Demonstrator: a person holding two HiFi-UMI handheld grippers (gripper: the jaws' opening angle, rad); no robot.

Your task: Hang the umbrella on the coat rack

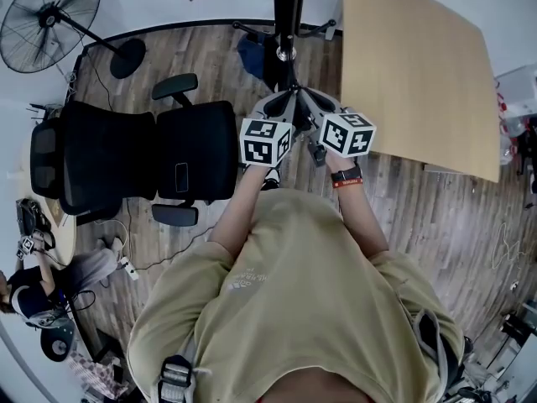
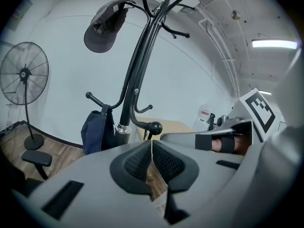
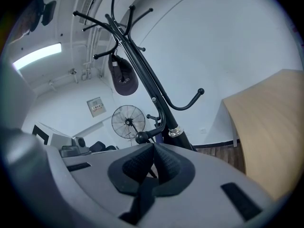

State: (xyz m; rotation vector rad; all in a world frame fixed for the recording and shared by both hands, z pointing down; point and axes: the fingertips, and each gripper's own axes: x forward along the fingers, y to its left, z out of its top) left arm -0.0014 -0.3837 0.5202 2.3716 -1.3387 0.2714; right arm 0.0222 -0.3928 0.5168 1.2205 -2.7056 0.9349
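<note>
Both arms reach straight out in front of the person. The left gripper (image 2: 151, 145) and the right gripper (image 3: 154, 146) sit side by side, right by the coat rack (image 2: 135, 80). Both claws are squeezed closed on nothing. The dark blue umbrella (image 2: 97, 129) hangs on a low hook of the coat rack.

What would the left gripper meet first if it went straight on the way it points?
Most likely the ball-tipped hook low on the coat rack. It sits just above the shut jaws of the left gripper, nearly in line with them. How far off it is, the view does not settle.
</note>
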